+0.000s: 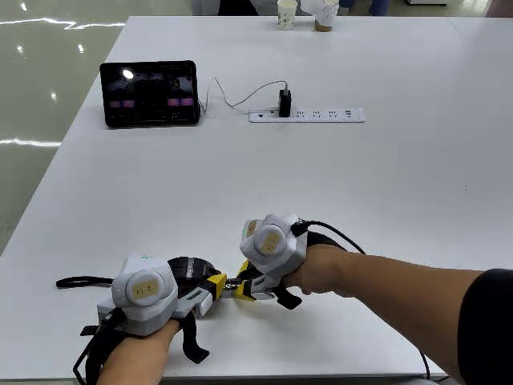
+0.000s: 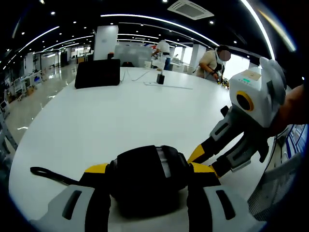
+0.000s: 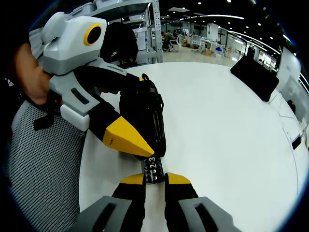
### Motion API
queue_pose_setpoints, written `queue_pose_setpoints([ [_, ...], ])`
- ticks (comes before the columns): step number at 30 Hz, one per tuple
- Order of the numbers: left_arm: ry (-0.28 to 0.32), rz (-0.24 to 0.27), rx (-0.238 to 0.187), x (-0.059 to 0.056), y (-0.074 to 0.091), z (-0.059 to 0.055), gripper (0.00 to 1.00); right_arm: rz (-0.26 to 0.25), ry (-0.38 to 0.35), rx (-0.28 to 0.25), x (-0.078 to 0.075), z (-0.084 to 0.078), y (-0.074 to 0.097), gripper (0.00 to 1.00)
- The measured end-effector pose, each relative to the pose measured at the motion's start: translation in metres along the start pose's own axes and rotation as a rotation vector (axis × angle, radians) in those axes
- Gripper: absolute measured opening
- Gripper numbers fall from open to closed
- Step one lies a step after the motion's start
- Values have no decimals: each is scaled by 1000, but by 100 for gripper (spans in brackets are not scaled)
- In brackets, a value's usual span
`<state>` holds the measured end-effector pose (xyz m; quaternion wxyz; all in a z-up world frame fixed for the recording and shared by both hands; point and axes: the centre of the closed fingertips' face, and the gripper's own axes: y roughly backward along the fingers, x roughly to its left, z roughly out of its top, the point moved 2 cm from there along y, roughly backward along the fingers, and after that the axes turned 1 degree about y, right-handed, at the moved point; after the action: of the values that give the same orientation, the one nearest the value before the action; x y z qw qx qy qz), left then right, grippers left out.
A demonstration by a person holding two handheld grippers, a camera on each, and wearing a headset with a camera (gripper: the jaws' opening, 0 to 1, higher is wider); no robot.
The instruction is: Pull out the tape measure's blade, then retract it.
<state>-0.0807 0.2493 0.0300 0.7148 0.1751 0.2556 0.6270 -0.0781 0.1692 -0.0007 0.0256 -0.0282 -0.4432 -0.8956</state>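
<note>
The white table [image 1: 361, 184] runs out ahead of both my grippers. In the head view, a dark tablet [image 1: 150, 93] stands far beyond my left gripper [image 2: 149, 170], and a white power strip [image 1: 321, 115] with a black charger [image 1: 284, 103] plugged in lies far beyond my right gripper [image 3: 154, 179]. Two cups [image 1: 287, 14] sit at the far edge; I cannot tell what is in them.

My left hand [image 1: 140, 357] holds its gripper low, pointing across at the right one. Its jaws are clamped on the black tape measure [image 3: 157, 121], one yellow tip on each side of the case. My right hand [image 1: 321, 269] reaches in from the right with the wrist bent, so the two sets of tips nearly meet.

The left gripper view gives the rounded top of the case between my jaws, with its black strap [image 2: 50, 175] trailing off to the left on the table. The right gripper view gives the blade [image 3: 152, 168]: a short stretch with printed numbers comes out of the case, and my right jaws are pinched on its end, just in front of the left gripper's tip.
</note>
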Motion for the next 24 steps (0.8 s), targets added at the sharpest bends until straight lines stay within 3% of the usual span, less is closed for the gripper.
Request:
queue_pose_setpoints([
  [24, 2, 0, -7, 0, 0, 1, 59, 2, 1, -16, -1, 6, -6, 11],
])
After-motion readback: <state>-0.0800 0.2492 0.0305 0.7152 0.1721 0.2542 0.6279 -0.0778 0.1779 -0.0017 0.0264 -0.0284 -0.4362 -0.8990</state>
